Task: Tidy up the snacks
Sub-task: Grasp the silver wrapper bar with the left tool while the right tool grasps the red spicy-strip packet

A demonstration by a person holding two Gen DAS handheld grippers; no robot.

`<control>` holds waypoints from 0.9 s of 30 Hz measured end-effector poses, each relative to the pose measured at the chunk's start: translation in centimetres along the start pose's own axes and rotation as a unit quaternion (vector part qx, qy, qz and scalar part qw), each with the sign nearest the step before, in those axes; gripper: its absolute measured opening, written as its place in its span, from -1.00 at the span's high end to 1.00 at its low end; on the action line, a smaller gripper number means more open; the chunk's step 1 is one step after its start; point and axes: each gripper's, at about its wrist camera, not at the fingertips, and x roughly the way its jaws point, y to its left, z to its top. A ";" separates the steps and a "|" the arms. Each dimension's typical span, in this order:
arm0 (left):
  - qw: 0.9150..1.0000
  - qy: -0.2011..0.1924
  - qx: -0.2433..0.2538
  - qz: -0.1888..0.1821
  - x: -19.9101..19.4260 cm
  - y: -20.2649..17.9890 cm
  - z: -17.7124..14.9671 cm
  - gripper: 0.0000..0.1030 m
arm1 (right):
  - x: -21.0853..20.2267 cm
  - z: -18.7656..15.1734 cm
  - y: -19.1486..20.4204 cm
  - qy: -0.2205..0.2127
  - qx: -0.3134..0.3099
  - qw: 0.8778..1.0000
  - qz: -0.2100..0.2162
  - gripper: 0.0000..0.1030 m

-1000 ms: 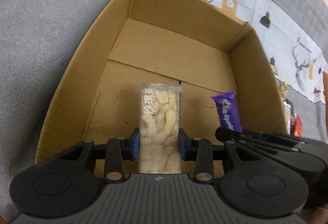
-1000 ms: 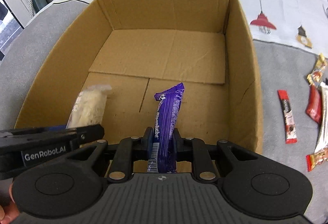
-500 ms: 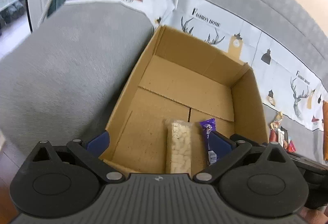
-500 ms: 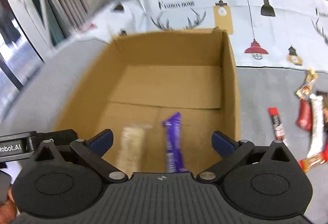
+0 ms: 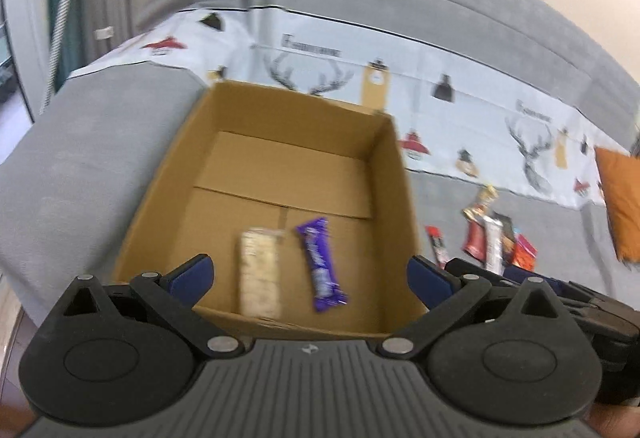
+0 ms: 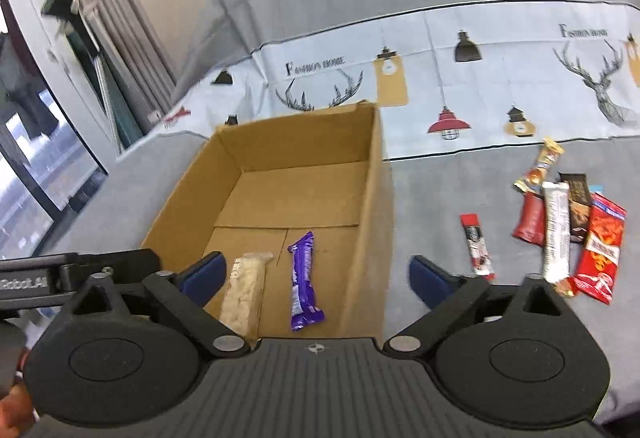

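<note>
Right view alone shows window (image 6: pixel 36 173); left, orange cushion (image 5: pixel 620 201).

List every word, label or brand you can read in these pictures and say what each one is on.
"FASHION HOME": on the printed cloth, above the antlers behind the cardboard box.
"RobotAI", start cut off: on the left gripper body in the right wrist view.
Too small or blurred to read: the second heading on the cloth, the purple bar, the pale snack pack, the loose snacks.
</note>
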 end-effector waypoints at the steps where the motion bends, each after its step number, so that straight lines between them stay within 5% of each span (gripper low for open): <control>1: 1.000 0.002 0.012 -0.002 0.1 -1.2 -0.2 -0.99 | -0.7 -0.3 -0.6 -0.005 -0.008 1.000 -0.015 -0.72; 10: 0.988 0.030 0.135 -0.064 2.9 -12.4 -2.3 -0.99 | -5.1 -3.1 -9.9 -0.040 0.011 0.995 -0.094 -0.67; 17: 0.978 0.009 0.173 -0.120 8.3 -17.9 -3.9 -0.99 | -6.2 -5.5 -17.8 -0.087 0.033 0.984 -0.152 -0.76; 27: 0.967 0.078 0.148 -0.194 20.7 -22.8 -4.5 -0.39 | -1.2 -5.3 -26.4 -0.085 0.078 0.984 -0.134 -0.47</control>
